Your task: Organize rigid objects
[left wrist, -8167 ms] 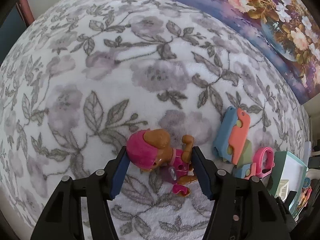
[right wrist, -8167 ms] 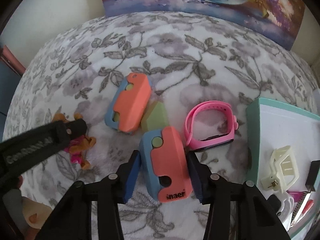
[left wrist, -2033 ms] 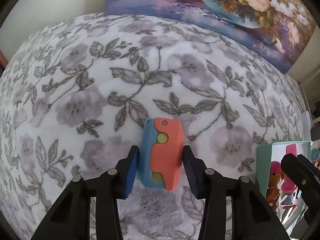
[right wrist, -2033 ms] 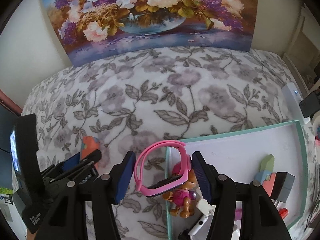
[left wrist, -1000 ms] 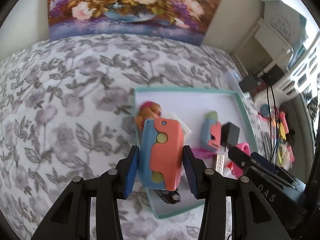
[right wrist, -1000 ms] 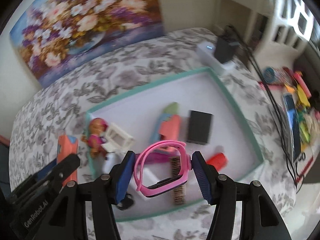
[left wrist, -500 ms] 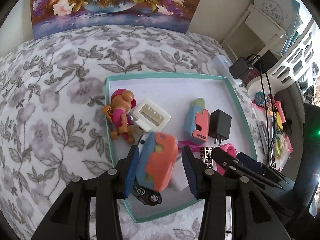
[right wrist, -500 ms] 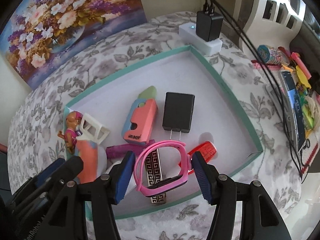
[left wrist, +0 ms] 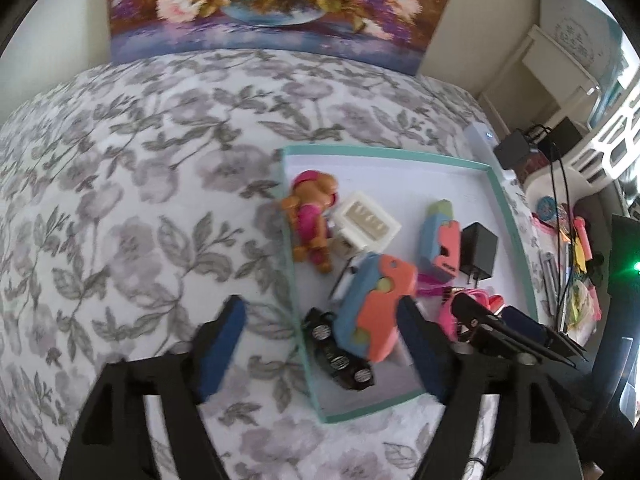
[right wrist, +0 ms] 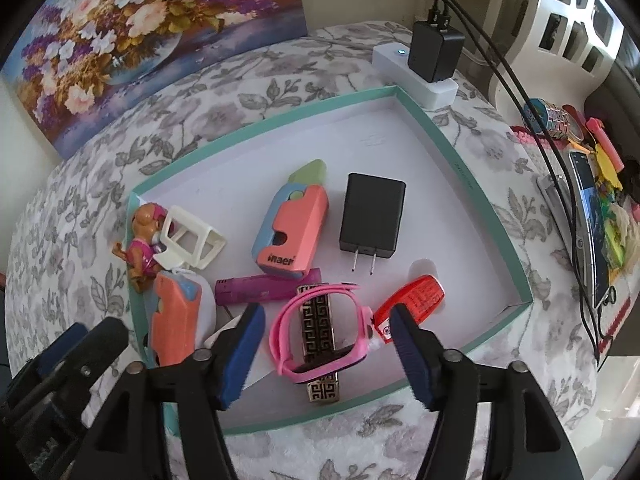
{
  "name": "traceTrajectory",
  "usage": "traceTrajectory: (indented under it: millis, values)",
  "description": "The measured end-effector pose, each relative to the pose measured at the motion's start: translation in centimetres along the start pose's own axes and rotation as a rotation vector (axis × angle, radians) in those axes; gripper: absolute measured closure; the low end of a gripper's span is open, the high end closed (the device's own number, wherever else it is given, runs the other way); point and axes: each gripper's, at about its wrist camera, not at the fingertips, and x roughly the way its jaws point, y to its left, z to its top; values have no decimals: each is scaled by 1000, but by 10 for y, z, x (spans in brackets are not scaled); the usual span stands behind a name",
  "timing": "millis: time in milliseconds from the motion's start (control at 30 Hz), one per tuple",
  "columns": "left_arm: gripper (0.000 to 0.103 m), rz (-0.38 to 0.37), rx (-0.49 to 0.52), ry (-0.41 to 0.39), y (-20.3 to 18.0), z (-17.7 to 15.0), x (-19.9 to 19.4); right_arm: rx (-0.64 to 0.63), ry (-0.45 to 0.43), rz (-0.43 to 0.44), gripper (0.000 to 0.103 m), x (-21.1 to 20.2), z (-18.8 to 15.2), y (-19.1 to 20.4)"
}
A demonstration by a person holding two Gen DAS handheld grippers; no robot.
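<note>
A teal-rimmed white tray [left wrist: 508,216] [right wrist: 472,164] lies on the floral blanket. My left gripper [left wrist: 320,344] is open above the tray's near left corner; an orange-and-blue toy [left wrist: 372,312] [right wrist: 176,316] lies loose in the tray by its right finger. My right gripper [right wrist: 326,354] is open; the pink watch band [right wrist: 320,332] lies between its fingers on a patterned clip [right wrist: 318,344]. The tray also holds a dog figure [left wrist: 312,216] [right wrist: 142,236], a second orange-and-blue toy [right wrist: 292,228], a black charger [right wrist: 372,216], a white hair claw [right wrist: 192,236].
A purple tube [right wrist: 264,288], a red tag [right wrist: 412,304] and a black toy car [left wrist: 340,356] lie in the tray. A white power strip with a plugged charger [right wrist: 424,64] sits behind it. Cluttered stationery [right wrist: 592,184] lies right. A flower painting [left wrist: 276,8] leans on the wall.
Both grippers opened. The left let go of the orange-and-blue toy and the right let go of the pink watch band; both now lie in the tray.
</note>
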Motion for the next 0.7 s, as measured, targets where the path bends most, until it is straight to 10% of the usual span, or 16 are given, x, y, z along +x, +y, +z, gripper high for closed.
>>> traceTrajectory:
  millis: [367, 700]
  values:
    - [3, 138, -38, -13, 35, -23, -7, -30, -16, 0, 1, -10, -24, 9]
    - [3, 185, -56, -66, 58, -43, -35, -86, -65, 10, 0, -34, -50, 24]
